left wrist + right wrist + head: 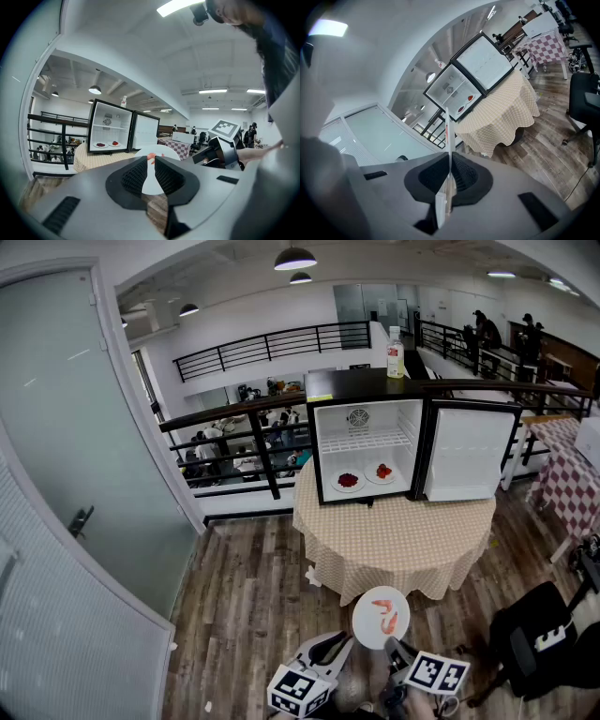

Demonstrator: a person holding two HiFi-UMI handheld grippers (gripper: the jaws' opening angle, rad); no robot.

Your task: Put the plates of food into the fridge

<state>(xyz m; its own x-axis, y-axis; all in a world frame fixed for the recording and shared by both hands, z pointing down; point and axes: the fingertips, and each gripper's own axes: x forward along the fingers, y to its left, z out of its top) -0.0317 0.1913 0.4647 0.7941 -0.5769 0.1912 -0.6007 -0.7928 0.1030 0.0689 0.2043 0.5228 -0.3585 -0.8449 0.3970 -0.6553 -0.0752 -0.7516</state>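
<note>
**A third plate held by one rim, well short of the open fridge**

Nearest the viewer and farthest from the fridge (361, 385), the right hand-held gripper (394, 649) is clamped tight on the near rim of the white plate (381, 617), which carries pinkish food and juts toward the fridge over the wooden floor (253, 596). The left hand-held gripper (341, 642) sits just beside it, jaws apart, gripping nothing. Beyond them the fridge stands on the checked-cloth worktop (394, 535), its door (466, 454) swung wide, with two plates (348, 481) already side by side on its floor. A one-sided rim pinch could let the plate droop or twist, sliding the food off. With the fridge floor nearly full, a careless set-down could knock a plate there.
</note>
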